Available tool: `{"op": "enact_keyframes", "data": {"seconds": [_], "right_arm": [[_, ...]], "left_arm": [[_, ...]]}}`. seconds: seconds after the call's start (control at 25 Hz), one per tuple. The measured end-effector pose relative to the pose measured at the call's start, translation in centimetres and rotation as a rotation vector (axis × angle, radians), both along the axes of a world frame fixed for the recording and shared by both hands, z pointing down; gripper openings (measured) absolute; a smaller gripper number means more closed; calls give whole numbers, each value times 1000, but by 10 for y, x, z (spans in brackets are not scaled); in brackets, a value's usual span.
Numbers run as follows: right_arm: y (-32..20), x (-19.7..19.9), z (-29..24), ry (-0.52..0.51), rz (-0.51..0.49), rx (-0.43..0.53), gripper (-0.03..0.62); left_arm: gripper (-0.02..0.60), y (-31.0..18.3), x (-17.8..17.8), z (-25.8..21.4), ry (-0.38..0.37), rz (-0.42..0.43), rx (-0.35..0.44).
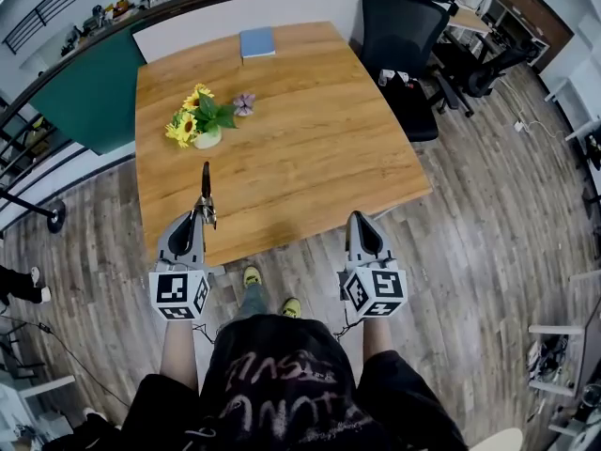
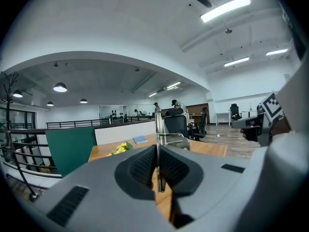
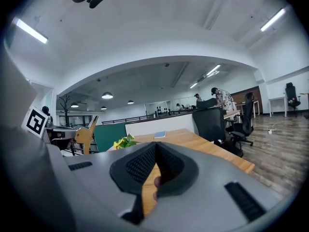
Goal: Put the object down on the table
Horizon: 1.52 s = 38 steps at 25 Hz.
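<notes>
Left gripper (image 1: pixel 204 217), clamped on a slim metal tool (image 1: pixel 206 180) above the table's (image 1: pixel 310 158) near edge, probably lowers next, then releases; right gripper (image 1: pixel 361 220) closed, empty.

**A:** Anyone able to tell what the tool (image 1: pixel 205 194) actually is? Its lower end is buried in the left gripper (image 1: pixel 199 219), and from the head view it's too small to tell.

**B:** Nope. The left gripper view only gives a thin metal edge. Also, the hands are hidden behind the cubes (image 1: pixel 180 294), the book (image 1: pixel 256 42) cover is too small to read, and the far people (image 3: pixel 218 98) are tiny.
</notes>
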State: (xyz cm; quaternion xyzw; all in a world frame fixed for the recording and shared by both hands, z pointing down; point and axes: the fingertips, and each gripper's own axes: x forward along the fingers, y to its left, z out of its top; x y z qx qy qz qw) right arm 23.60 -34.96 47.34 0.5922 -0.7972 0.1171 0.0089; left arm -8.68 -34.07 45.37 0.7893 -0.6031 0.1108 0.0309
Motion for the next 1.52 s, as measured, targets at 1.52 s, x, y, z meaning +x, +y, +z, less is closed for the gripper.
{"op": "enact_keyframes", "data": {"seconds": [1.52], "right_arm": [[-91,-61,-4,8,18,35,5]], "left_arm": [[15,-165,-7,140,-724,368,-208]]}}
